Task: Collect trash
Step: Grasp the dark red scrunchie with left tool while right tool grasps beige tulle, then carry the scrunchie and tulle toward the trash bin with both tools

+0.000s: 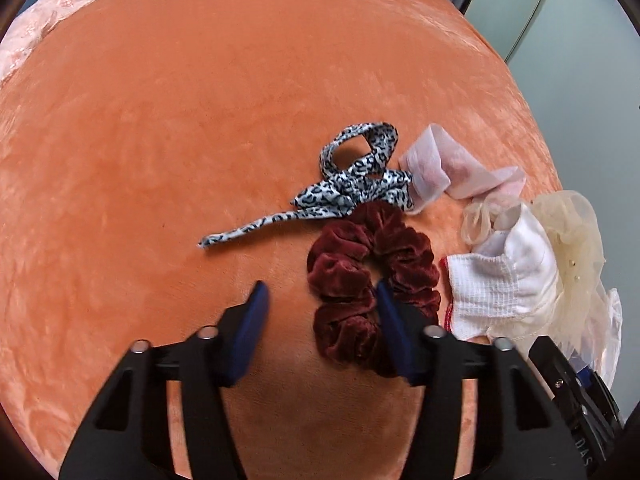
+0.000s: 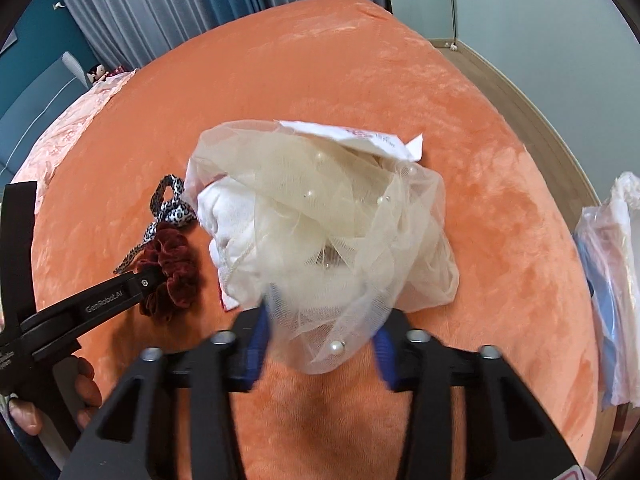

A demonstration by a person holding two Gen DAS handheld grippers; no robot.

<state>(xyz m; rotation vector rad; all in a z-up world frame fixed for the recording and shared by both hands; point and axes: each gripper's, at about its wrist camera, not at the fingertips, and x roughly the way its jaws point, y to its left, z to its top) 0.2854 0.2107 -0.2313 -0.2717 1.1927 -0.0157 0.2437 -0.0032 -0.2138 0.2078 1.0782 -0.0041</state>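
Both tools work over a bed covered in an orange plush blanket (image 1: 180,120), where small soft items lie in a loose cluster near the right edge. The left tool (image 1: 320,292) hangs low with its blue-padded fingers (image 1: 248,332) spread wide. The right-hand pad sits inside the ring of a dark red velvet scrunchie (image 1: 352,264), which lies flat on the blanket, and the other pad rests on bare blanket beside it. That straddle suggests a pinch on one side of the ring is being lined up.

Just beyond the scrunchie, touching its far rim, lies a black-and-white leopard-print satin ribbon (image 1: 352,184) tied in a loop, with a pale pink sheer fabric strip (image 1: 448,168) beside it.

The right tool (image 2: 324,344) reaches into a cream tulle veil dotted with pearls (image 2: 320,200), bunched over a white folded cloth (image 2: 228,216). Its blue pads are set apart on either side of the netting's lower fold. The tulle hides and blurs the fingertips, so it probably has no grip yet, though I cannot tell for sure.

A clear plastic bag (image 2: 616,248) waits at the bed's right edge, likely the place for the collected pieces; it sits near the pile, so carries stay short.
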